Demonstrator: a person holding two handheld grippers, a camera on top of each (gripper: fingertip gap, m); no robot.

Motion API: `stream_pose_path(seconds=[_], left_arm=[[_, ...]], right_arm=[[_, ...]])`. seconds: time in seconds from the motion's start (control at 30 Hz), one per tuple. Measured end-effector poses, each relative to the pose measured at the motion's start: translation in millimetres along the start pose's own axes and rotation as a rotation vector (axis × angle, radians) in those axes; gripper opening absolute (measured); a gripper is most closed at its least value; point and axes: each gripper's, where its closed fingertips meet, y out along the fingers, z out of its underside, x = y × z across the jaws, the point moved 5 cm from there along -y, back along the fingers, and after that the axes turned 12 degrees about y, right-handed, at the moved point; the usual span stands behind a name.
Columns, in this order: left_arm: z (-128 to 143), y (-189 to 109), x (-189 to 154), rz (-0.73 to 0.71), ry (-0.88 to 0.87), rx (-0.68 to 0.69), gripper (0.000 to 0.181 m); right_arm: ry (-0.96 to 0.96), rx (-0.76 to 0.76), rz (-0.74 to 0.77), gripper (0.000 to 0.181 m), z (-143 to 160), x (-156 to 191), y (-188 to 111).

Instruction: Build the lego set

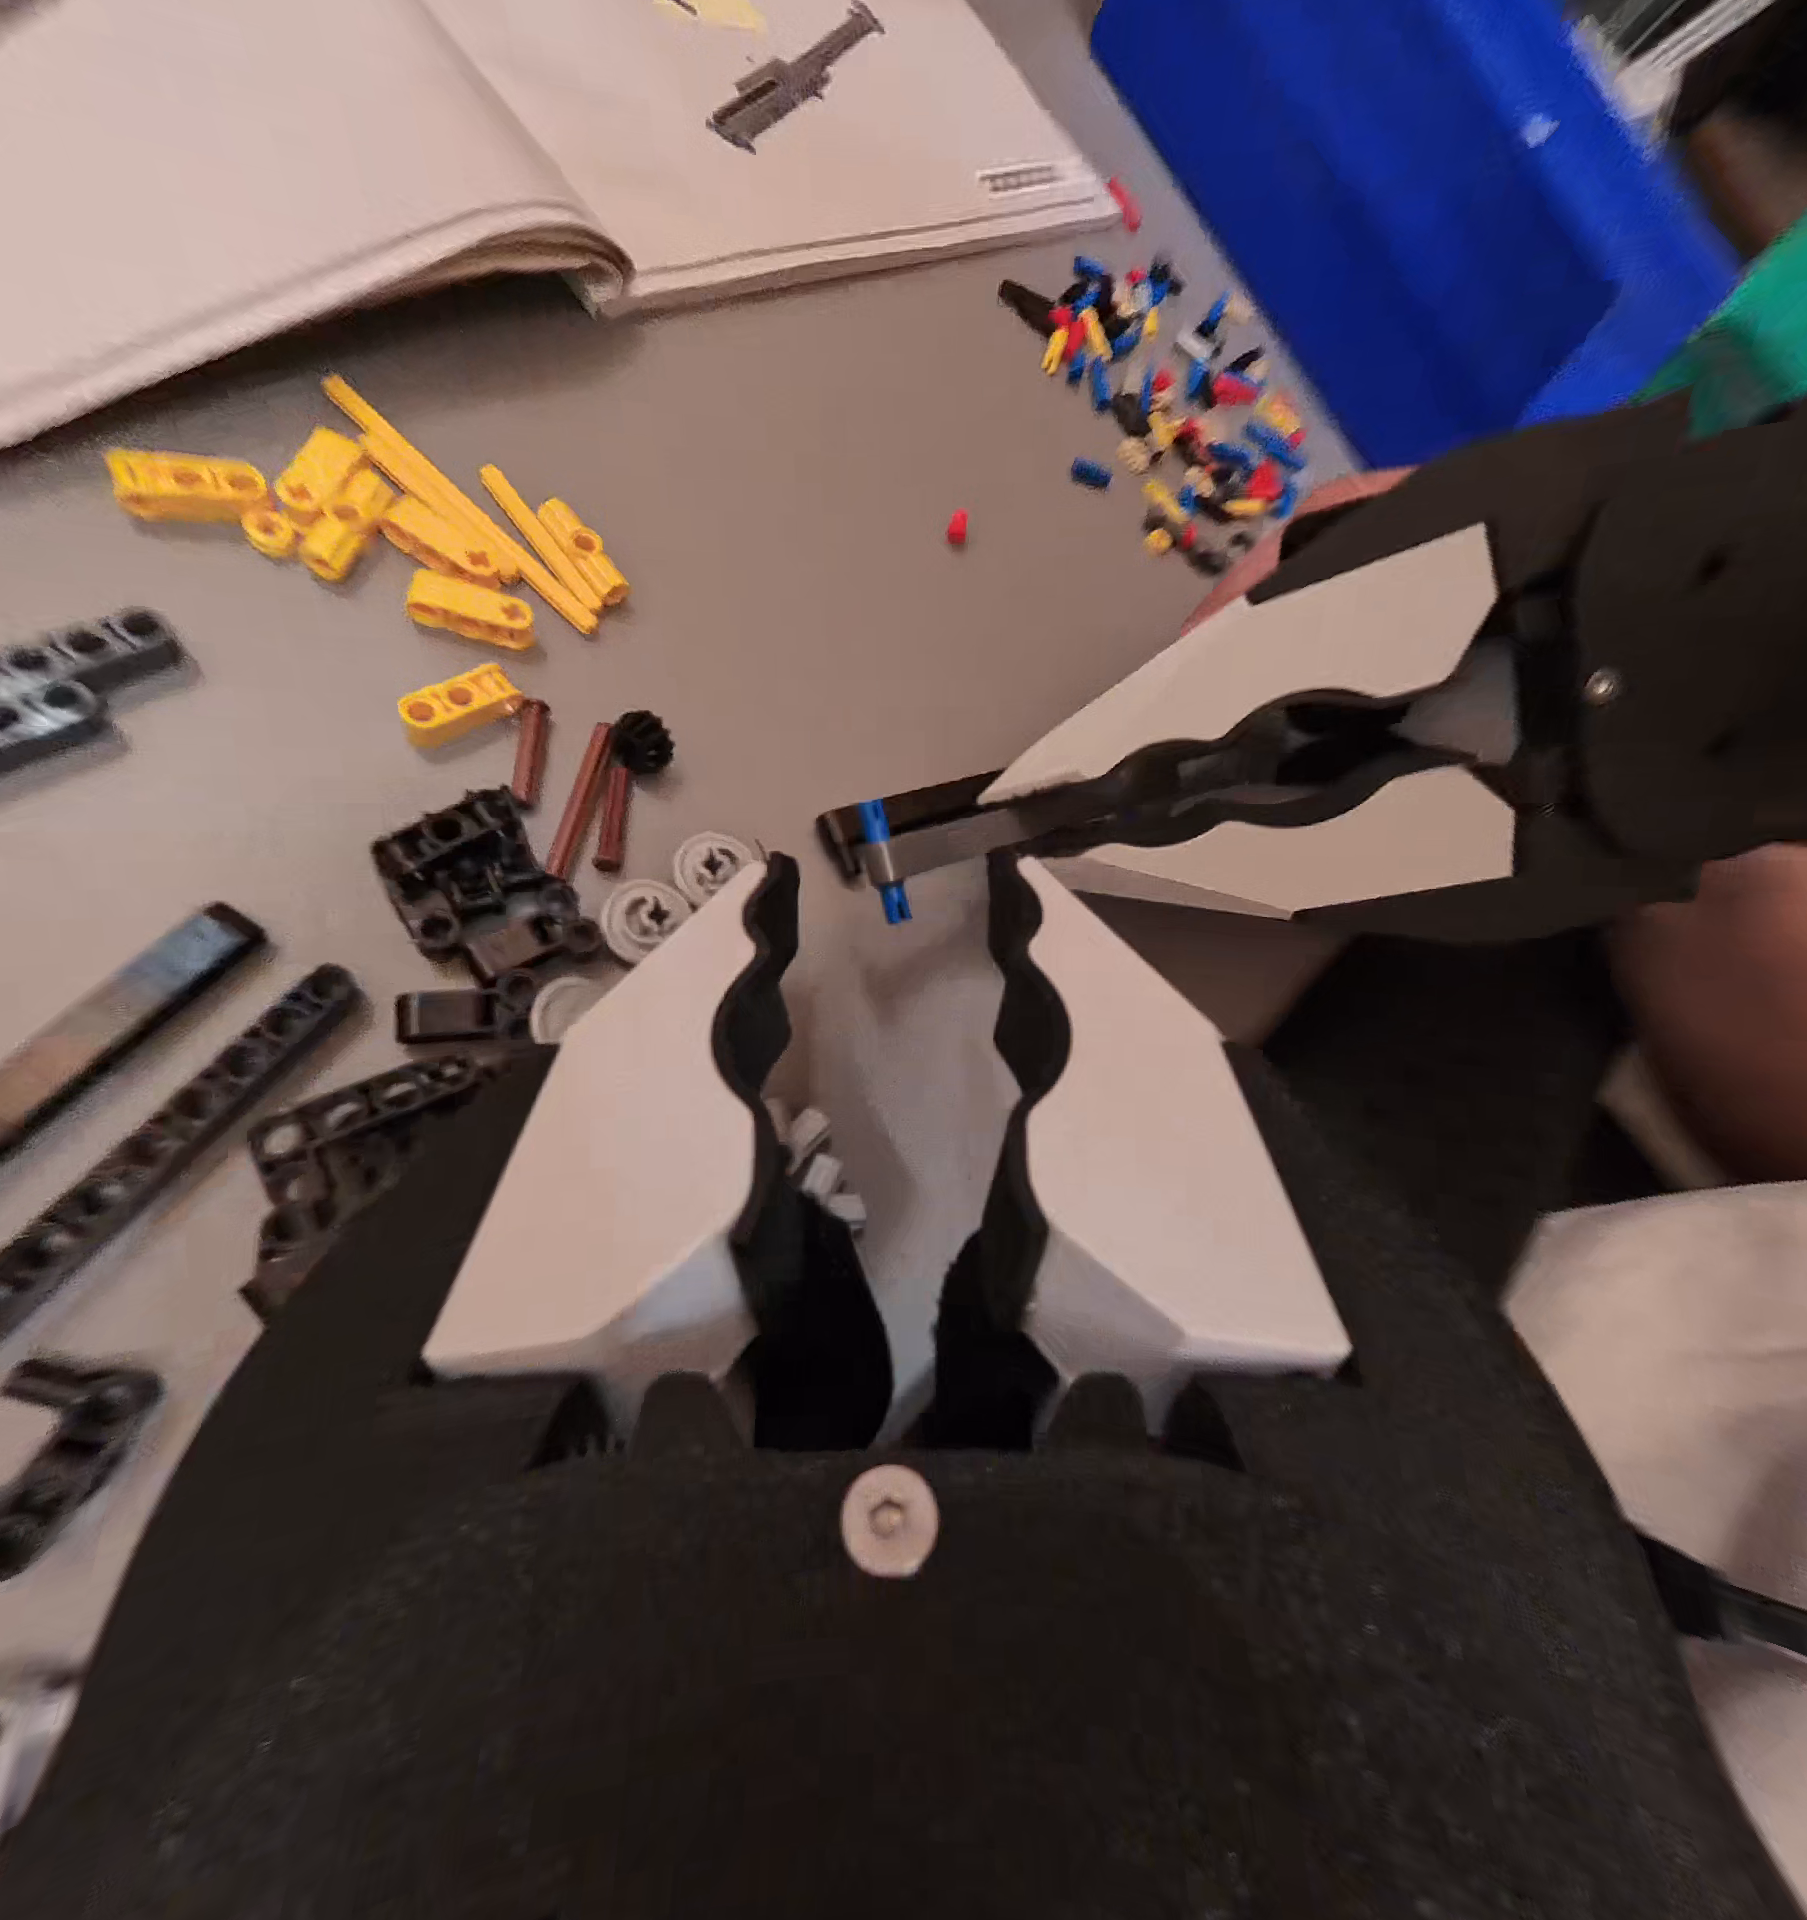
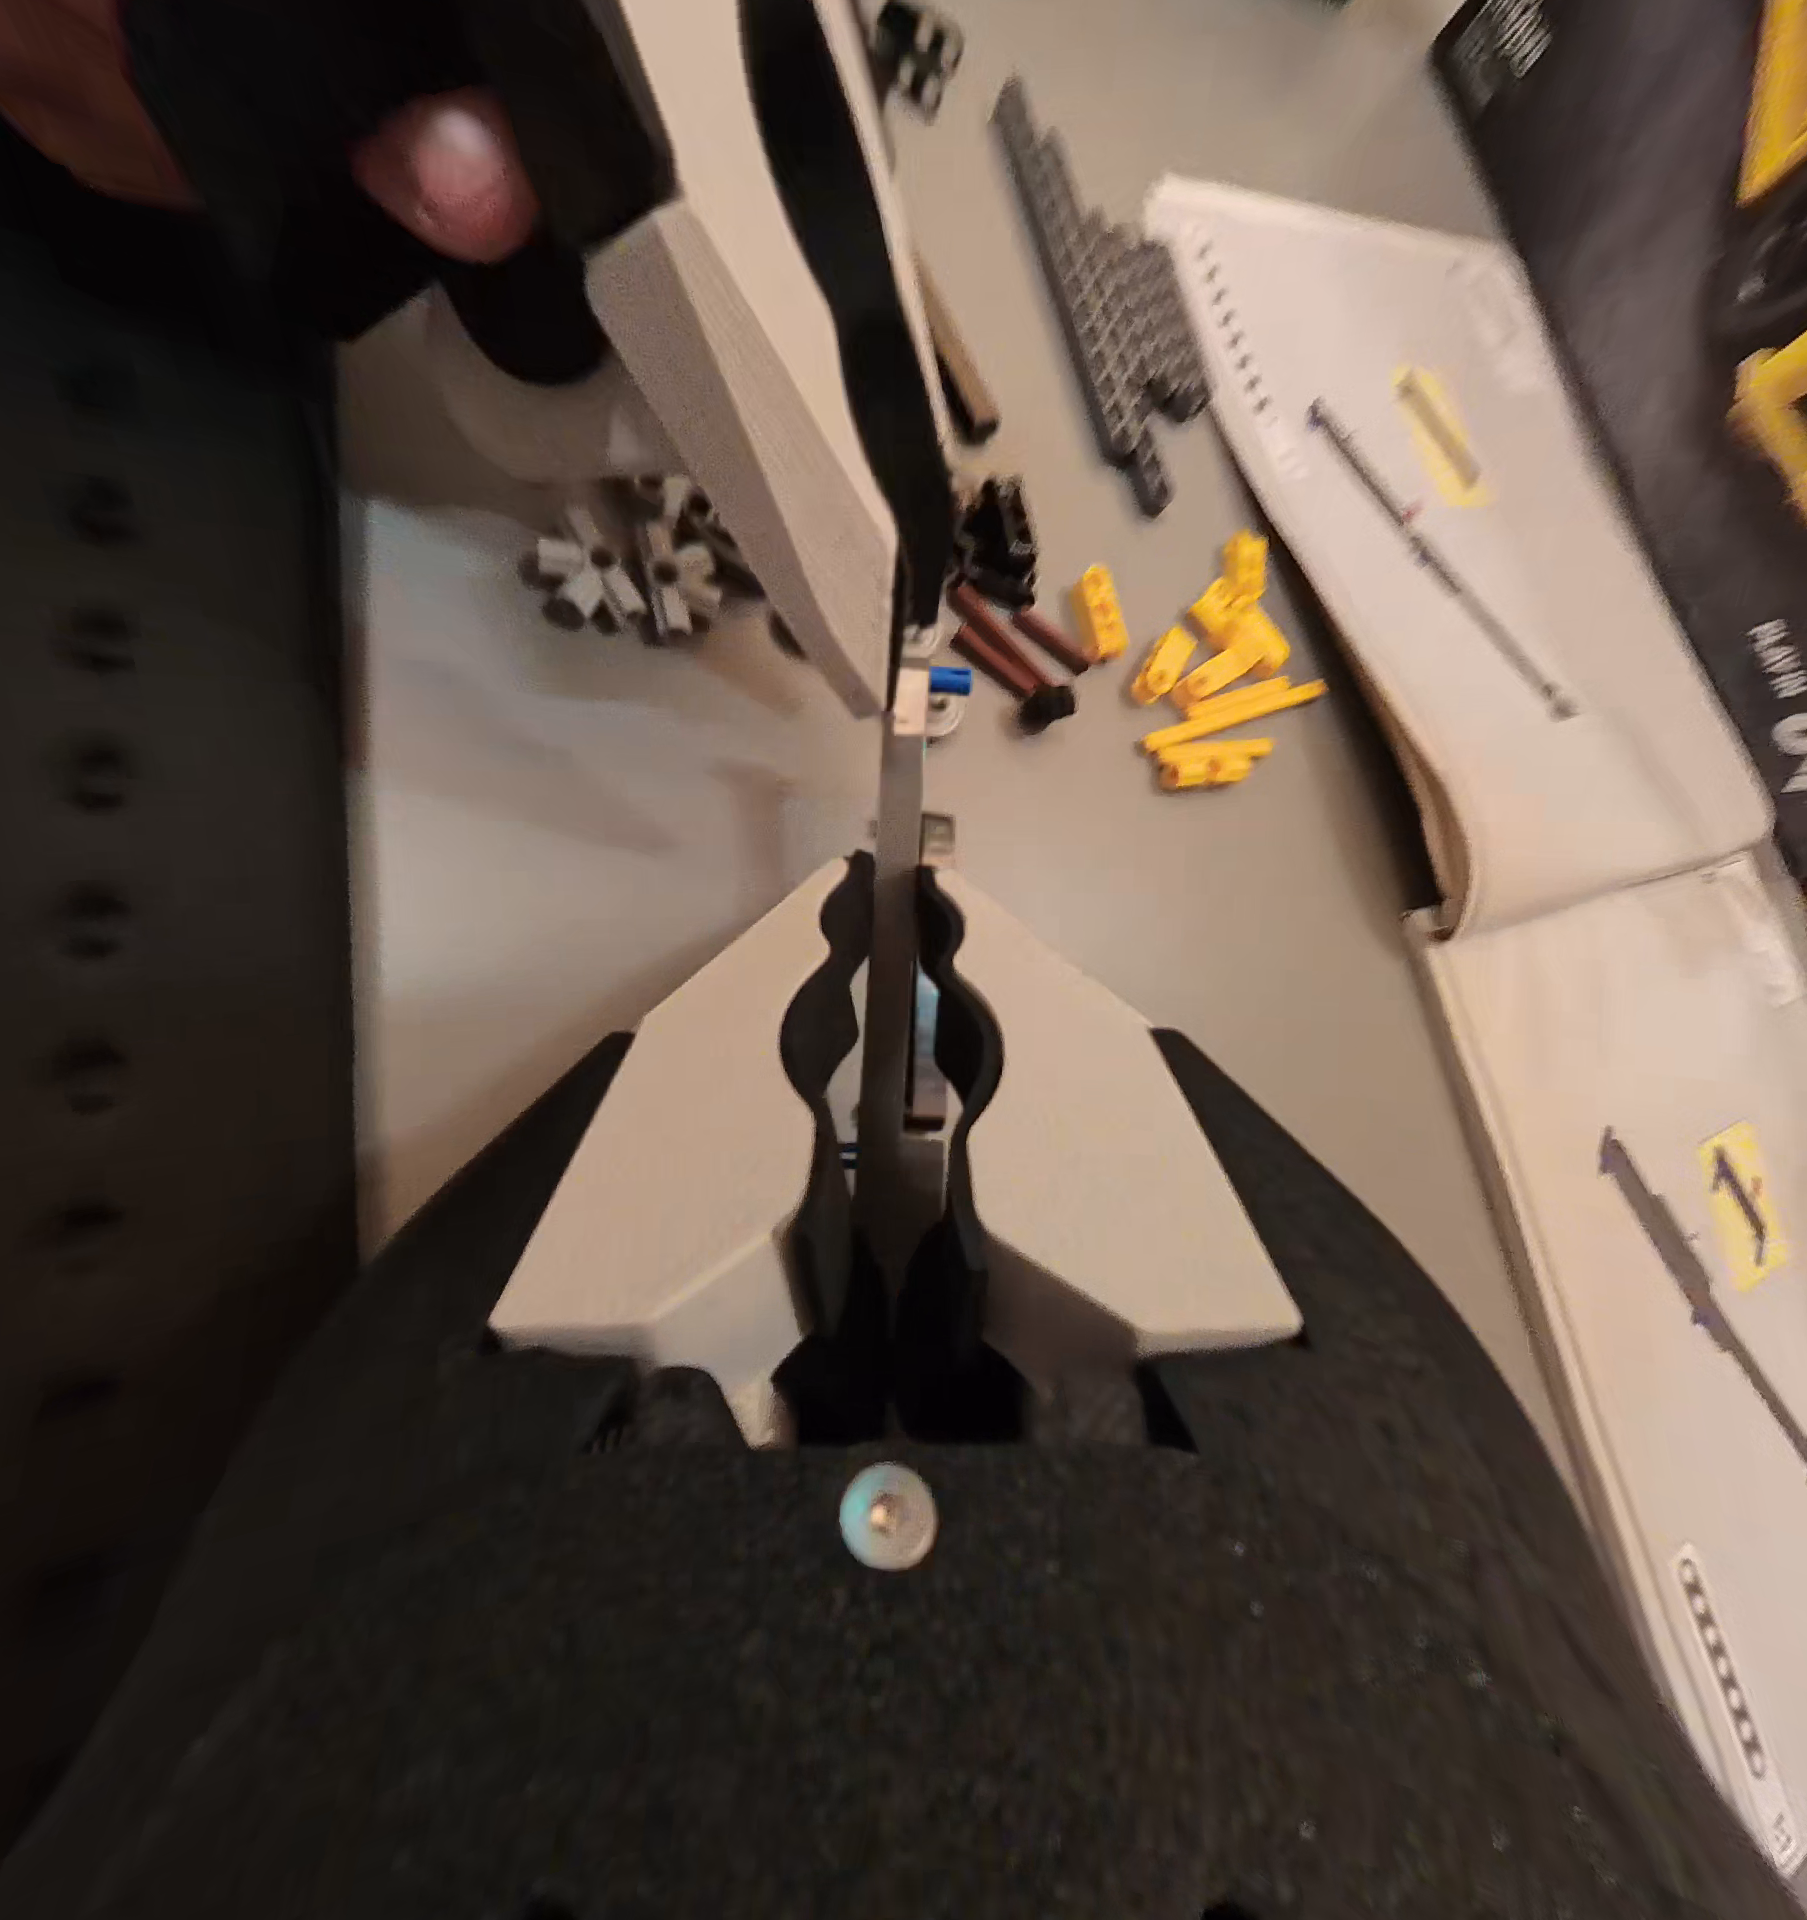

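The right gripper (image 2: 888,868) is clamped on a grey beam (image 2: 901,935) — a blue pin (image 1: 891,862) crosses its far end. At centre frame, the left gripper (image 1: 891,883) gapes wide, holding nothing — yellow pieces (image 1: 411,520) lie upper left.

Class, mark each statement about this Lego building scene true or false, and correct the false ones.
1. The right gripper is clamped on a grey beam. True.
2. The left gripper holds a yellow piece. False: it is open and empty.
3. A blue pin sits at the beam's far end. True.
4. The instruction booklet is closed. False: it lies open.
5. The yellow pieces sit inside a blue bin. False: they lie loose on the table.
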Motion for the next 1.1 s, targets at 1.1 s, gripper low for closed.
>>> stream_pose_path(seconds=[1.1], left_arm=[[-10.0,0.0,-5.0,0.421,-0.293,-0.124,0.007]], right_arm=[[0.205,-0.193,-0.202,0.024,-15.1,0.6,-18.5]])
